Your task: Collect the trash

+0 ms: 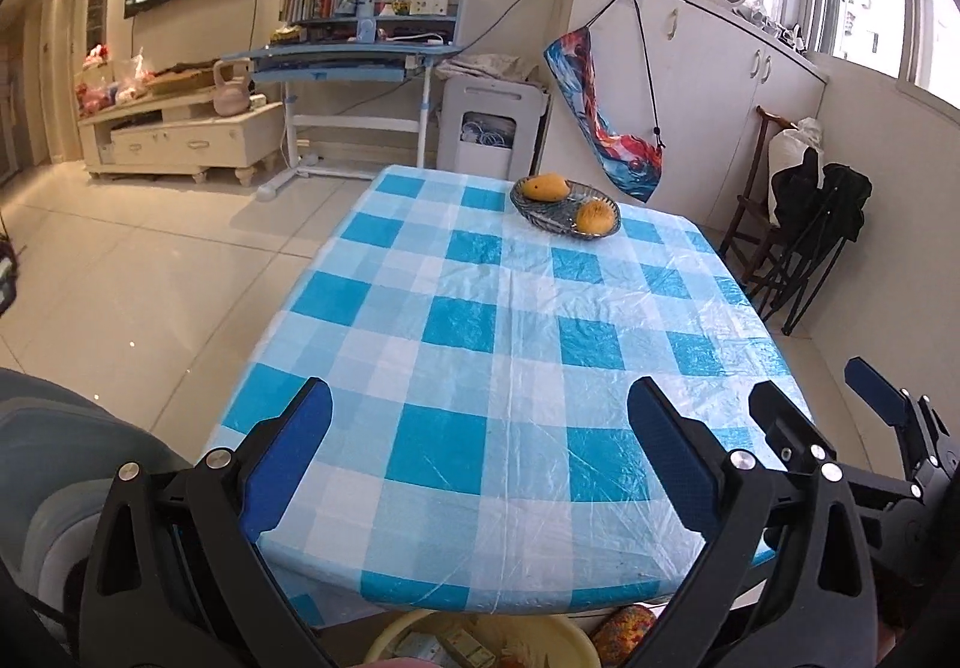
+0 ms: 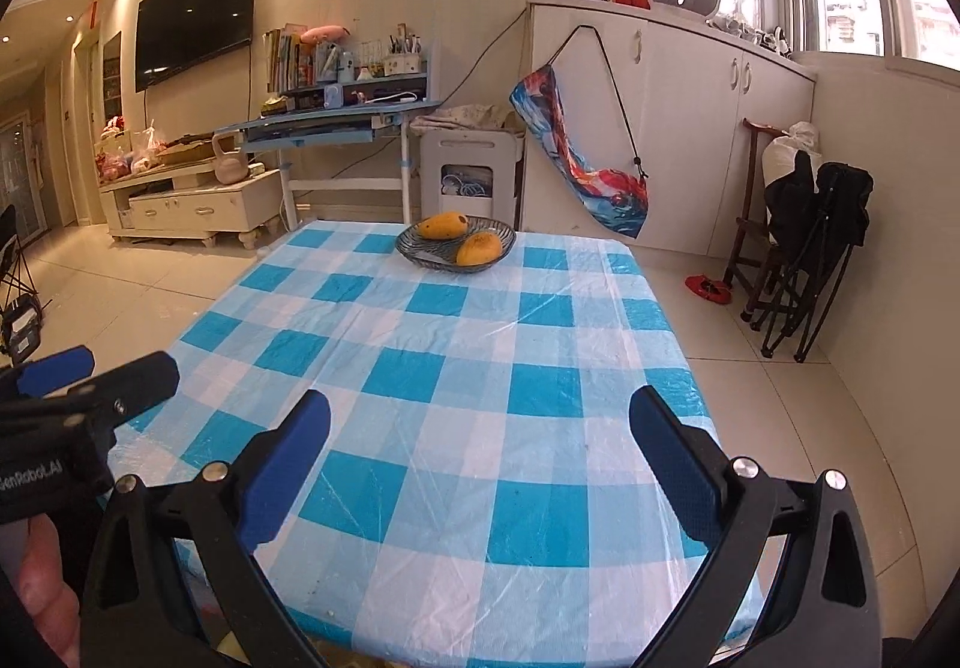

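Blue-padded left gripper (image 1: 480,416) and right gripper (image 2: 480,422) hang released, jaws wide, over the blue-and-white checked plastic tablecloth (image 1: 510,332). Only the left view shows trash in a yellow round plastic basin (image 1: 540,632), directly beneath the tongs, under the table edge.

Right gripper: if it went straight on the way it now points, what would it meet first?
Probably the checked tablecloth: the right gripper, open and empty, points forward and slightly down over bare cloth. The bowl of mangoes lies further along; depth is unclear.
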`<state>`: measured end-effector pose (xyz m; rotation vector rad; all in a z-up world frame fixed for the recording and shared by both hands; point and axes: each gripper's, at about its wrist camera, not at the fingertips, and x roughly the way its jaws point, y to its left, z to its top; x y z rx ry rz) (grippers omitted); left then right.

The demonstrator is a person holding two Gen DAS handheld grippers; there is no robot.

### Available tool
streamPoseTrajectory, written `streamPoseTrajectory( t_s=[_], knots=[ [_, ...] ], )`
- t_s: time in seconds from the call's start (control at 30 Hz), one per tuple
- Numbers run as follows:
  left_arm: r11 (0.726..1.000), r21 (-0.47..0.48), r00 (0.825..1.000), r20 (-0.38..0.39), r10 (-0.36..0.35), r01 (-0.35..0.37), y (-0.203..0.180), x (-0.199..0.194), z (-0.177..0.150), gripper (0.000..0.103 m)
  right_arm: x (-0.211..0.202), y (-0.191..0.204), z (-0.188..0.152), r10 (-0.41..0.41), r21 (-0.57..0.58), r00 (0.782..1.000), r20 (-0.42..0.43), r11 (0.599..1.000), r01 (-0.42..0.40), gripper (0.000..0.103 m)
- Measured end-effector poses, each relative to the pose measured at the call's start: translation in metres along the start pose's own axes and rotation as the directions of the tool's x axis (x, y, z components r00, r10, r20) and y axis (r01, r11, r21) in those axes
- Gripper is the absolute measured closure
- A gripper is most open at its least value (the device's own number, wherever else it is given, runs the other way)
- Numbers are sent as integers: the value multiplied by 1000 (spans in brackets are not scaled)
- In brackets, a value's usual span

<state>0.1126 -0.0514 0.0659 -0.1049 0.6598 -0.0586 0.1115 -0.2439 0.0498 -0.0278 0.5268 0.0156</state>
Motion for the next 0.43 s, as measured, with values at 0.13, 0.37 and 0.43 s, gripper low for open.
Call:
streamPoseTrajectory(
  t_s=[0.13, 0.37, 0.43],
  knots=[
    [1000, -10, 1000, -30, 2, -2, 3, -8, 2, 8, -13, 4, 0, -17, -10, 999, 36, 1000, 17, 7],
    [1000, 0, 999, -43, 29, -29, 7, -21, -3, 8, -26, 0, -2, -35, 13, 997, 64, 999, 34, 7],
    [999, 0, 999, -37, 33, -33, 8, -25, -5, 8, -29, 0, -4, -40, 17, 997, 65, 999, 38, 7]
  ],
)
